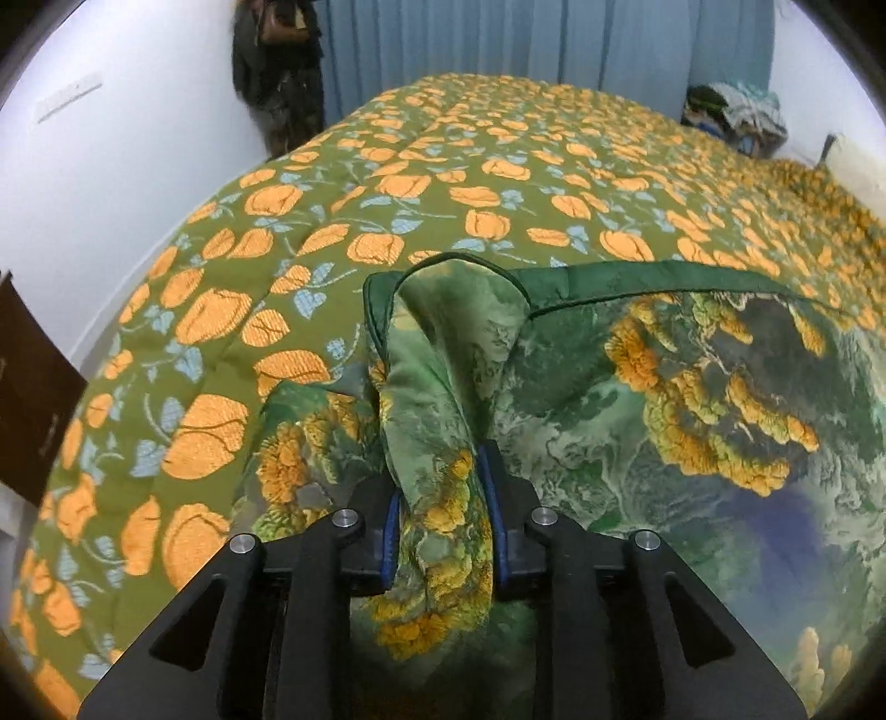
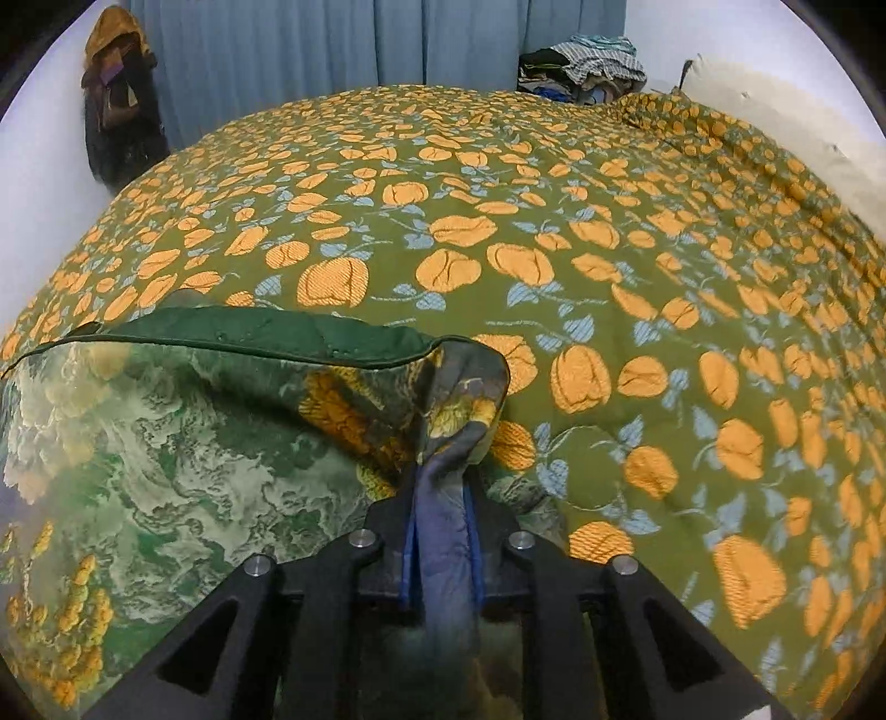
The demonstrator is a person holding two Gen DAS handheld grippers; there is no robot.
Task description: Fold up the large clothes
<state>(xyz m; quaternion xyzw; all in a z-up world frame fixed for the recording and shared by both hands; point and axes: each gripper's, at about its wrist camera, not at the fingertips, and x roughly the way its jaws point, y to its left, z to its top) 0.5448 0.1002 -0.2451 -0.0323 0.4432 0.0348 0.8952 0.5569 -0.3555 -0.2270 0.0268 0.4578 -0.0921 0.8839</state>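
A large green cloth (image 1: pixel 637 399) printed with yellow flowers and a dark green hem lies over the bed. My left gripper (image 1: pixel 440 476) is shut on its left corner, which bunches up between the blue pads. My right gripper (image 2: pixel 440 487) is shut on the cloth's (image 2: pixel 183 443) right corner, a bluish fold rising from the jaws. The hem stretches between the two corners, lifted a little above the bedspread.
The bed is covered by an olive bedspread (image 1: pixel 443 166) with orange flowers, also in the right wrist view (image 2: pixel 609 249). A pile of clothes (image 2: pixel 587 66) lies at the far right. Blue curtains (image 2: pixel 332 50) and hanging dark clothes (image 1: pixel 277 77) stand behind. A brown board (image 1: pixel 27 387) is at left.
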